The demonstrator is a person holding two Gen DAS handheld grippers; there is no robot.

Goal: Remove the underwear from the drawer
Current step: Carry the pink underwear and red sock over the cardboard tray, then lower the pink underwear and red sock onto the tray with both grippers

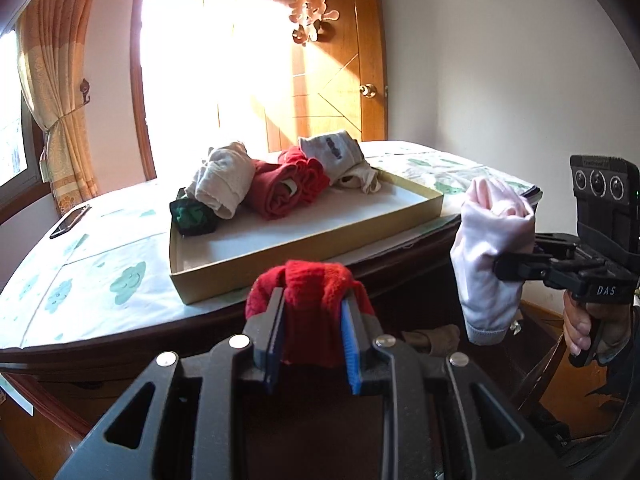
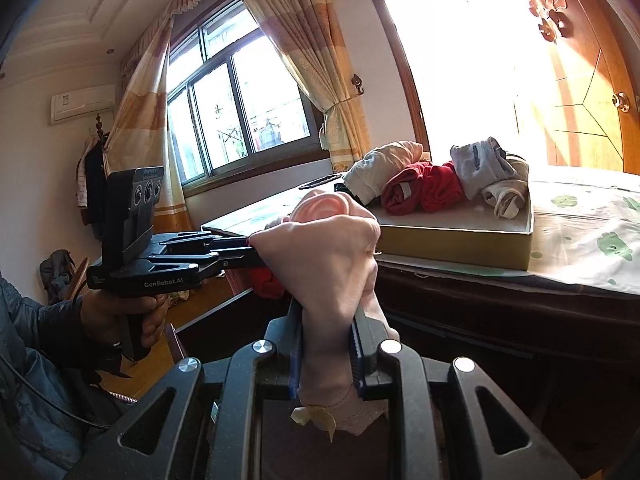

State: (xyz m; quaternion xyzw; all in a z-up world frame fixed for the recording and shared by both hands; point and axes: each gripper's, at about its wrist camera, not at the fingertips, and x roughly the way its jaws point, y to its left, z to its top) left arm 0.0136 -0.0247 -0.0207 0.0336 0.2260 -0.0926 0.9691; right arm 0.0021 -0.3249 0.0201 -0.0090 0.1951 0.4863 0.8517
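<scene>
Left fingers [image 1: 314,322] clenched on red underwear [image 1: 316,280], right fingers [image 2: 326,340] on the pink pair [image 2: 332,252]. Both hang just off the bed's near edge; tray [image 1: 304,246] straight ahead, left is closer.

I saw a bed [image 1: 80,280] with a cloud-print sheet, and a shallow cardboard tray [image 1: 312,248] lay on it. A dark phone [image 1: 70,222] rested near the bed's far left edge. Behind stood a wooden door [image 1: 332,80] with a brass knob [image 1: 368,91], tied-back curtains [image 2: 340,120], a window [image 2: 240,100] and an air conditioner [image 2: 82,104].
</scene>
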